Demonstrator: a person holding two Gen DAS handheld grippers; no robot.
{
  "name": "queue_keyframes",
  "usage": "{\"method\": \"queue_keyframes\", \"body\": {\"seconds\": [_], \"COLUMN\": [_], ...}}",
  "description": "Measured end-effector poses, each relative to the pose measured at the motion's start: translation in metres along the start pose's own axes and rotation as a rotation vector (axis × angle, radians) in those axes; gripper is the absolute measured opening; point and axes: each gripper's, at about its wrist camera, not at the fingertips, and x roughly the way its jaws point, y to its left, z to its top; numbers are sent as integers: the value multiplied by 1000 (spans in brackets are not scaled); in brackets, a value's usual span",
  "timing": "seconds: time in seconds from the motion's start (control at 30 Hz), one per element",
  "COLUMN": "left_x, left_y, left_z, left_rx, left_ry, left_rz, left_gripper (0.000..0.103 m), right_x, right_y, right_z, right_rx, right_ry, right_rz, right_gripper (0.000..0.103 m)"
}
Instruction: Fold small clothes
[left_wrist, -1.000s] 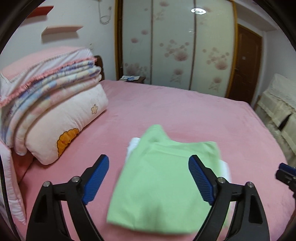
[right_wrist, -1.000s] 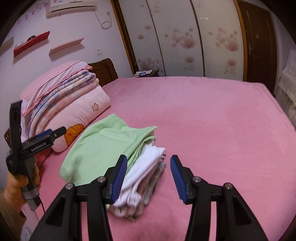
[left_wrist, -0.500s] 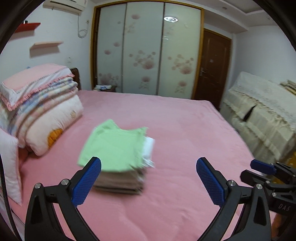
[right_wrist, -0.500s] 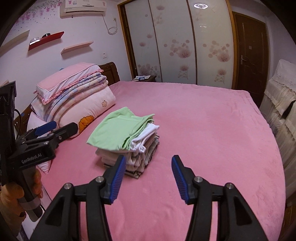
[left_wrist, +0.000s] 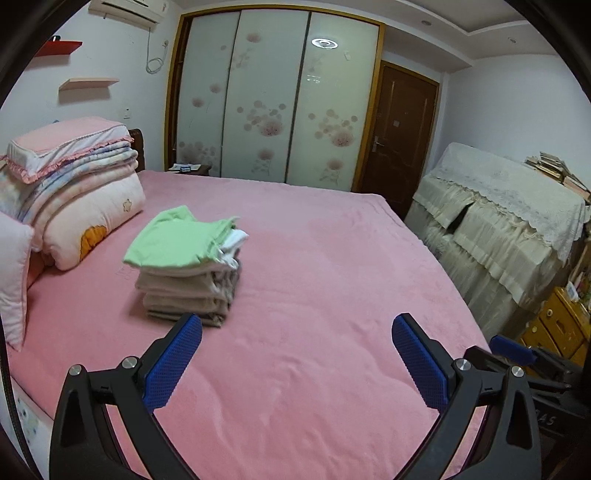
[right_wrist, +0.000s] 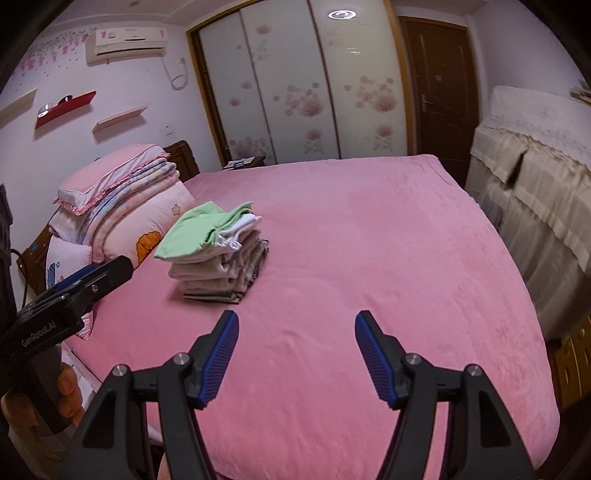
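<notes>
We hold left gripper (left_wrist: 297, 341) low in frame, jaws spread wide, nothing between. Right gripper (right_wrist: 296, 338) likewise low, jaws just widened, empty. Bare pink bed (left_wrist: 332, 295) beyond. Stack of folded clothes (left_wrist: 188, 269) left of centre, green piece (right_wrist: 194, 230) on top. Pillows and quilts (left_wrist: 74, 188) far left.

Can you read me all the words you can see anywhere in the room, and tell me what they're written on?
"GenRobot.AI": white letters on the black body of the left gripper, right wrist view.
"AS": end of a cut-off word on the right gripper, left wrist view.
Air conditioner: its logo is too small to read.
</notes>
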Motion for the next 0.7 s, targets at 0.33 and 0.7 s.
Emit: {"method": "queue_keyframes", "body": {"seconds": [0.33, 0.7], "left_x": [-4, -6], "left_y": [-32, -63], "left_z": [-51, -72], "left_rx": [-58, 27], "left_ry": [96, 106], "left_rz": [-31, 34], "left_gripper": [102, 102], "right_x": [-41, -50], "right_y": [-31, -49], "right_z": [-62, -76], "right_rx": [92, 97], "right_ry": [-36, -36], "right_rz": [-64, -101], "right_gripper": [70, 70]}}
